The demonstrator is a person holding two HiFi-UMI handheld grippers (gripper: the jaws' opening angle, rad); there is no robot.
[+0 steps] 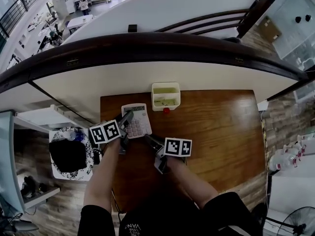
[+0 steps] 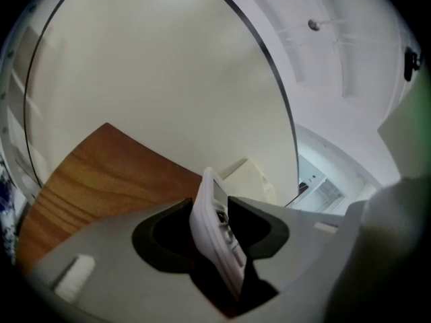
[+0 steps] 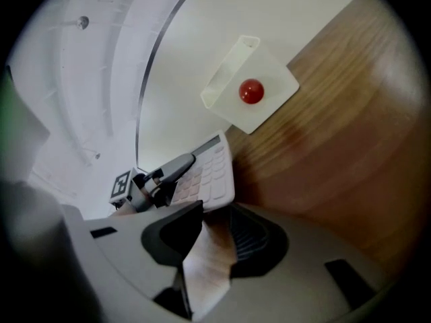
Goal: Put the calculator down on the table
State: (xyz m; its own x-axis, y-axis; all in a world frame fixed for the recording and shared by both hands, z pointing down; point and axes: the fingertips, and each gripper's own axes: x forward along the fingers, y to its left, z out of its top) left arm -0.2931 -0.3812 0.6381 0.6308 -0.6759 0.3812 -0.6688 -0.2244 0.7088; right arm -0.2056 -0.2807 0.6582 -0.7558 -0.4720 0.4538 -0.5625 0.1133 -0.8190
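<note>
Calculator [image 1: 138, 124] | your left gripper [image 1: 128, 118] and right gripper [image 1: 148, 139] each clamp one edge | hangs low over bench [image 1: 211, 132] back-left, touchdown unclear | remaining, I judge: lay it flat, let go

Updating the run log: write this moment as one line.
left gripper: grips calculator | right gripper: grips calculator | table contact: unclear

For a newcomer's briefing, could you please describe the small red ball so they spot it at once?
On the brown wooden table, find the cream compartment box at its far edge. The red ball sits at that box's near side, the only red thing there.
</note>
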